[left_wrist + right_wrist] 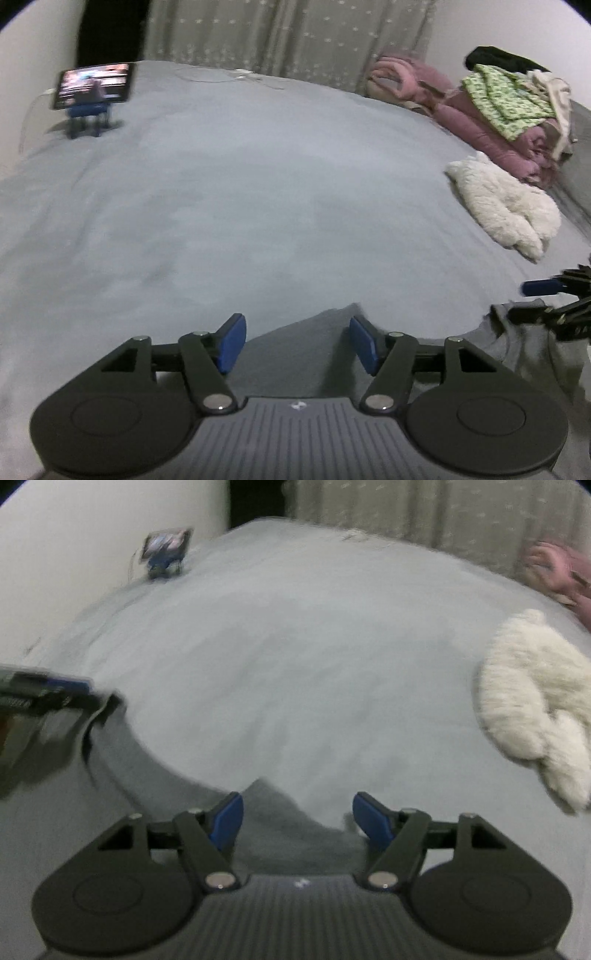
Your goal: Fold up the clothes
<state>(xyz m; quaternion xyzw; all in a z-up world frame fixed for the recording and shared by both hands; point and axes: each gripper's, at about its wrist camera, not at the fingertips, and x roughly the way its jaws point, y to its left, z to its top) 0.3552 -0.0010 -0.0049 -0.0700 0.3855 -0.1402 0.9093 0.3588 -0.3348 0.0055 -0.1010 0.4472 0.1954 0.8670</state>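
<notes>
2 grippers over 1 grey garment on a bed

The left gripper (pixel 297 341) and right gripper (pixel 298 819) both hold their fingers spread, pinching nothing. The grey garment (pixel 295 354) lies at the bottom centre, under both. On the bed (pixel 221 184): 1 white fluffy garment (pixel 506 206) at right, 1 pink quilt (pixel 476 114) at upper right, 1 tablet (pixel 94 85) at upper left.

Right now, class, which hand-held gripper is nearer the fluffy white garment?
Right. The right hand-held gripper has the fluffy white garment close on its right; the left hand-held gripper sits farther away, beyond it.
</notes>
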